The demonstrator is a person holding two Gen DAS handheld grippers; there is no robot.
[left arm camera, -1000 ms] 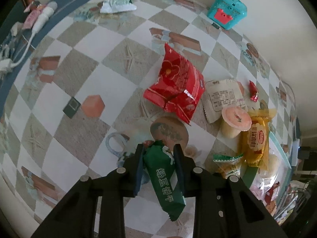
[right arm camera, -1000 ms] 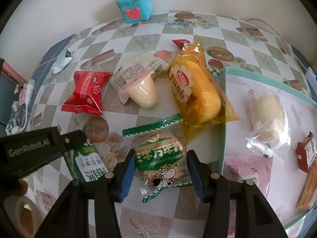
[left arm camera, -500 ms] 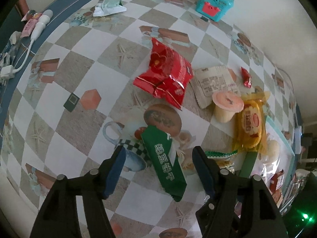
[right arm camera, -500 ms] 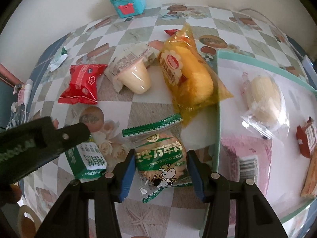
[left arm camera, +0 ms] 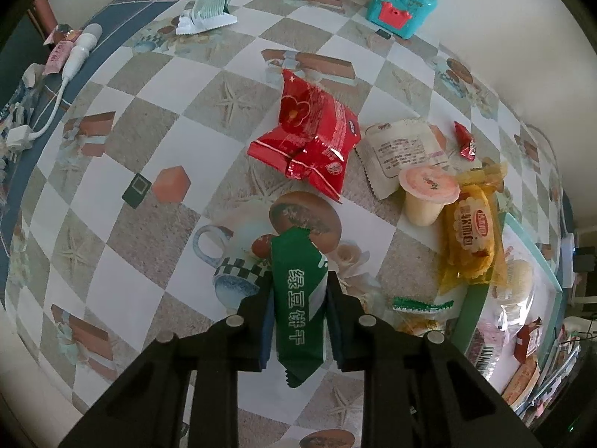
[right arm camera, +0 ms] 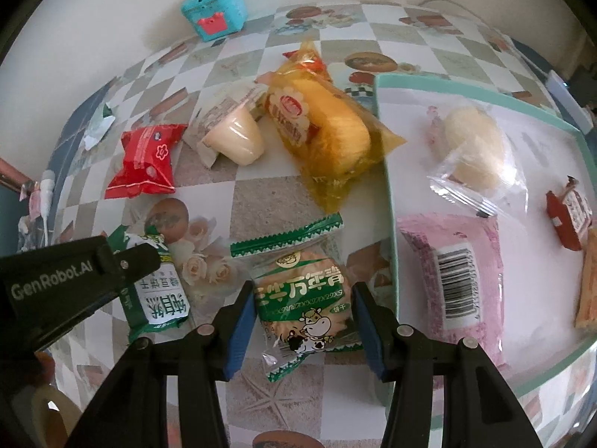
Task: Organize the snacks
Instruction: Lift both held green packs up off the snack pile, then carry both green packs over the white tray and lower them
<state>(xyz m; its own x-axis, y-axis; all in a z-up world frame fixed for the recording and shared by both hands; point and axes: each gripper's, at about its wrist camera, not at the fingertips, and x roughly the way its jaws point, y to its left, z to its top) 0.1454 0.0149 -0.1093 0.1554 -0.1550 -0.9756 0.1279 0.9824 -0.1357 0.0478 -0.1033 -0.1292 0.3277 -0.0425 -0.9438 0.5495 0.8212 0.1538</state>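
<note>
My left gripper (left arm camera: 298, 291) is shut on a green biscuit packet (left arm camera: 296, 298) with white characters, held over the checkered tablecloth. In the right wrist view that packet (right arm camera: 156, 295) and the left gripper (right arm camera: 123, 261) show at the left. My right gripper (right arm camera: 304, 310) is shut on a clear cracker packet with a green label and a cow (right arm camera: 302, 295), just left of the teal-rimmed tray (right arm camera: 388, 194).
On the cloth lie a red snack bag (left arm camera: 309, 142), a white packet (left arm camera: 403, 149), a pudding cup (left arm camera: 427, 194), a yellow cake bag (left arm camera: 470, 235) and a small red candy (left arm camera: 464, 138). A teal box (left arm camera: 401, 3) stands by the wall. The tray holds several snacks.
My left gripper was shut on the green packet, opened half a second ago, and has shut on it again. My right gripper keeps its hold on the cracker packet.
</note>
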